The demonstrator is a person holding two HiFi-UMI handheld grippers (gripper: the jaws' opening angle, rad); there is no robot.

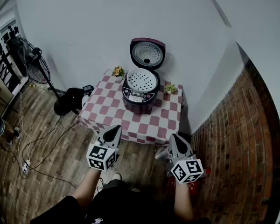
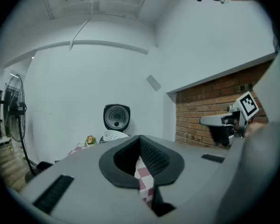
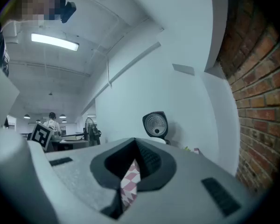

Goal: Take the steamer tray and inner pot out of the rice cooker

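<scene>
Step up to table (image 1: 144, 125), open fully closed, empty left gripper (image 1: 114, 130) and right gripper (image 1: 175, 139) hanging short of its near edge, pinch opposite rims of steamer tray (image 1: 142, 80) in open rice cooker (image 1: 139, 98) near far edge, lift level.

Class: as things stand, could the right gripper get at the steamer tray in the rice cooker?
Probably yes, after stepping closer. The lid stands open, and nothing covers the steamer tray or lies between it and the right gripper. But that gripper is shut and short of the table's near edge.
</scene>
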